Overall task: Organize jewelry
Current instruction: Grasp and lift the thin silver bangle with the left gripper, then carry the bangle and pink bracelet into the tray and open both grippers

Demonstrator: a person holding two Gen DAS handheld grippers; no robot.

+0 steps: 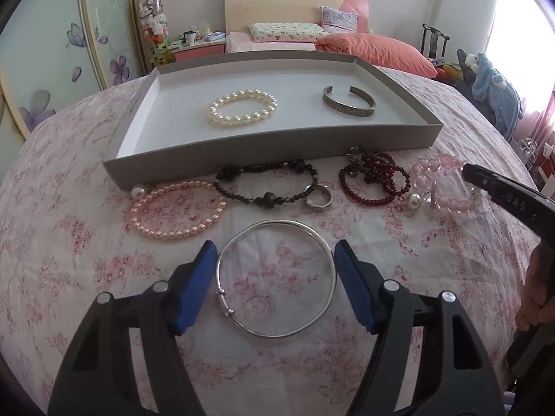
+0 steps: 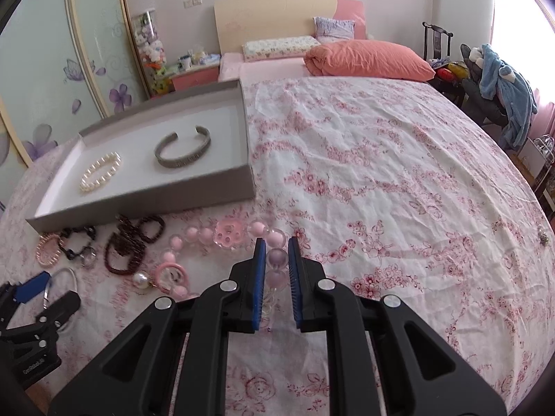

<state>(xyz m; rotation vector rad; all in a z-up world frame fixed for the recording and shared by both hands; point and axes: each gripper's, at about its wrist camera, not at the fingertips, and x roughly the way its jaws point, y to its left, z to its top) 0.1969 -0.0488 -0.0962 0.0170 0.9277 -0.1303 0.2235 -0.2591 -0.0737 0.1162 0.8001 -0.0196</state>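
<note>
A grey tray (image 1: 277,142) on the floral bedspread holds a white pearl bracelet (image 1: 241,106) and a metal cuff (image 1: 348,100). In front of it lie a pink pearl bracelet (image 1: 175,211), a black bead bracelet (image 1: 267,185), a ring (image 1: 318,198), a dark red bead bracelet (image 1: 373,180) and a pink bead bracelet (image 1: 440,180). My left gripper (image 1: 275,253) is open around a silver bangle (image 1: 277,279) that lies flat. My right gripper (image 2: 276,246) is shut on the pink bead bracelet (image 2: 229,234), with beads between the pads.
A loose pearl earring (image 1: 414,202) lies by the pink beads. Wide bare bedspread (image 2: 381,173) stretches right of the tray (image 2: 145,194). Pillows and an orange quilt (image 2: 367,57) are at the far end. A chair with clothes (image 2: 492,79) stands at right.
</note>
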